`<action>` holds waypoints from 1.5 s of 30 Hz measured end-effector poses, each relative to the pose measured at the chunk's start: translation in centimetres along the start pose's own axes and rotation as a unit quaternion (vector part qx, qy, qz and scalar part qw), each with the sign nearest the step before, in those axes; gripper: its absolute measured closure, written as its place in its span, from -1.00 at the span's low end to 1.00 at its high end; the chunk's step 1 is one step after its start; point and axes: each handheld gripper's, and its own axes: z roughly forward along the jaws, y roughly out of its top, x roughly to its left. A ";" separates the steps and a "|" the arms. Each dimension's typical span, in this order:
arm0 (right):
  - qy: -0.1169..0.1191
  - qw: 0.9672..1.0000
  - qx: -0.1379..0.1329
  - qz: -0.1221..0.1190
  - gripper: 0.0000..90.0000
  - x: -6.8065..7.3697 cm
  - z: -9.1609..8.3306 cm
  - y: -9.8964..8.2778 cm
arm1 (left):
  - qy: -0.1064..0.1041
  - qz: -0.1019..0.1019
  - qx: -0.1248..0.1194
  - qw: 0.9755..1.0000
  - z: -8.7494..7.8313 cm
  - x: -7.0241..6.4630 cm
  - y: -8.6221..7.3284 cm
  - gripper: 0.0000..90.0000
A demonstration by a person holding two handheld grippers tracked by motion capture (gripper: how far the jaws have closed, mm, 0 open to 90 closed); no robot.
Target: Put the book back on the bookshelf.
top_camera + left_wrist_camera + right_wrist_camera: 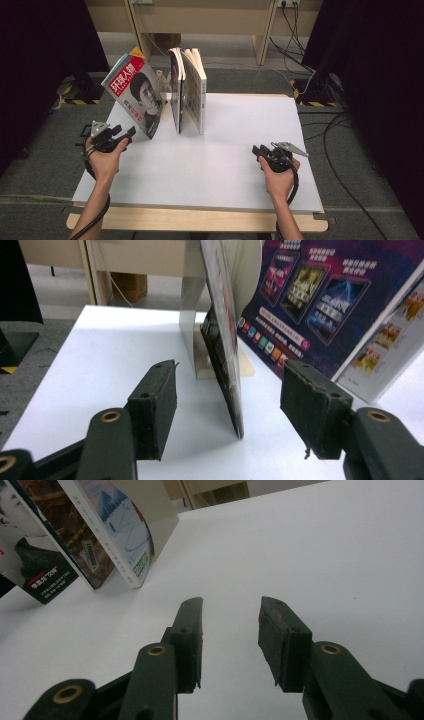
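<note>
The counter (240,150), a white sheet on a wooden top, stands on grey carpet with black curtains at nine and three o'clock and a pale wooden frame at twelve; cables run over the floor at two o'clock. At eleven o'clock on the counter stands a row of books (192,90), upright with their lower edges toward the person, backed by a pale bookend (192,315). Just beside them, on their nine o'clock side, the magazine (136,95) with a portrait cover leans tilted, its lower edge on the counter and its top away from the row. The left hand-held gripper (131,133) is held level at eight o'clock, pointing toward the magazine's lower corner; in the left gripper view its jaws stand wide apart with the magazine's edge (227,355) between them, the pads clear of it on both sides. The right hand-held gripper (256,150) rests low at four o'clock, well apart from the books, pointing toward nine; its jaws are apart over bare counter, nothing between them. Each forearm enters from six o'clock, a cable trailing along it.
</note>
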 end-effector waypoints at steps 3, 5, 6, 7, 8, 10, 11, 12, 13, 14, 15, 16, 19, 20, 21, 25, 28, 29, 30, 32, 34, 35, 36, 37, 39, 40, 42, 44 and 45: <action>0.002 1.000 0.003 0.001 0.39 0.1 0.0 0.0 | 0.000 -0.001 0.004 1.000 -0.2 0.2 -0.5 -0.14; 0.002 1.000 0.003 0.002 0.39 0.1 0.0 0.0 | 0.000 0.001 0.005 1.000 -0.4 0.2 -0.7 -0.14; 0.002 1.000 0.003 0.002 0.39 0.1 0.1 0.0 | 0.000 0.002 0.006 1.000 -0.5 0.2 -0.8 -0.14; 0.002 1.000 0.003 0.002 0.39 0.1 0.1 0.0 | -0.002 0.003 0.007 1.000 -0.6 0.2 -1.0 -0.14; 0.001 1.000 0.003 0.002 0.39 0.1 0.1 0.0 | -0.004 0.001 0.007 1.000 -0.7 0.2 -1.1 -0.14; 0.001 1.000 0.003 0.001 0.39 0.1 0.0 0.0 | -0.004 0.001 0.009 1.000 -0.8 0.3 -1.4 -0.14; 0.001 1.000 0.003 0.001 0.39 0.1 0.0 0.0 | -0.004 0.001 0.011 1.000 -0.9 0.4 -1.6 -0.14; 0.000 1.000 0.001 -0.003 0.39 0.1 0.0 0.0 | -0.004 0.002 0.013 1.000 -1.0 0.5 -1.7 -0.14; 0.001 1.000 0.003 0.001 0.39 0.1 -0.1 0.0 | -0.004 0.000 0.012 1.000 -1.1 0.5 -1.9 -0.14; 0.000 1.000 0.001 -0.002 0.39 0.1 0.0 0.0 | -0.003 0.001 0.014 1.000 -1.3 0.6 -2.0 -0.14; 0.000 1.000 0.001 -0.002 0.39 0.1 -0.1 0.0 | -0.003 0.001 0.014 1.000 -1.4 0.7 -2.1 -0.14; 0.000 1.000 0.001 -0.002 0.39 0.1 -0.1 0.0 | -0.003 -0.001 0.014 1.000 -1.5 0.8 -2.2 -0.14; 0.000 1.000 0.004 0.000 0.39 0.0 -0.1 0.0 | -0.002 -0.003 0.015 1.000 -1.9 0.9 -2.7 -0.14; 0.000 1.000 0.004 0.000 0.39 0.0 -0.1 0.0 | -0.001 -0.003 0.015 1.000 -2.0 1.0 -2.8 -0.14; -0.001 1.000 0.004 0.000 0.39 0.0 -0.1 0.0 | -0.001 -0.004 0.015 1.000 -2.2 1.1 -3.0 -0.14; -0.001 1.000 0.002 0.000 0.39 0.0 0.0 -0.1 | 0.001 -0.002 0.018 1.000 -2.7 1.3 -3.8 -0.14; 0.000 1.000 0.005 0.003 0.39 0.1 0.0 -0.1 | 0.002 -0.001 0.019 1.000 -2.9 1.5 -4.2 -0.15; 0.000 1.000 0.005 0.002 0.39 0.1 0.0 -0.1 | 0.002 0.000 0.021 1.000 -3.0 1.5 -4.4 -0.15; 0.000 1.000 0.005 0.003 0.39 0.1 0.0 -0.1 | 0.002 0.000 0.022 1.000 -3.1 1.5 -4.6 -0.15; -0.001 1.000 0.005 0.004 0.39 0.1 0.0 -0.1 | 0.002 0.001 0.022 1.000 -3.2 1.6 -5.0 -0.15; -0.001 1.000 0.005 0.001 0.39 0.1 0.1 -0.2 | 0.003 0.003 0.024 1.000 -3.2 1.6 -5.3 -0.15; -0.001 1.000 0.005 0.002 0.39 0.1 0.1 -0.2 | 0.003 0.003 0.026 1.000 -3.2 1.6 -5.5 -0.15; -0.001 1.000 0.005 -0.001 0.39 0.1 0.1 -0.2 | 0.003 0.004 0.026 1.000 -3.3 1.6 -5.7 -0.15; -0.001 1.000 0.006 -0.001 0.39 0.1 0.1 -0.2 | 0.003 0.005 0.026 1.000 -3.3 1.6 -5.8 -0.15; -0.001 1.000 0.006 -0.001 0.39 0.1 0.1 -0.3 | 0.005 0.005 0.027 1.000 -3.3 1.7 -6.1 -0.15; -0.001 1.000 0.005 -0.001 0.39 0.1 0.2 -0.3 | 0.005 0.004 0.028 1.000 -3.3 1.7 -6.2 -0.15; -0.002 1.000 0.006 -0.002 0.39 0.1 0.2 -0.3 | 0.006 0.007 0.031 0.999 -3.3 1.7 -6.5 -0.15; -0.001 1.000 0.008 0.000 0.39 0.1 0.1 -0.3 | 0.006 0.007 0.033 0.999 -3.3 1.7 -6.8 -0.16; -0.001 1.000 0.008 0.000 0.39 0.1 0.1 -0.3 | 0.007 0.009 0.033 0.999 -3.2 1.7 -6.9 -0.16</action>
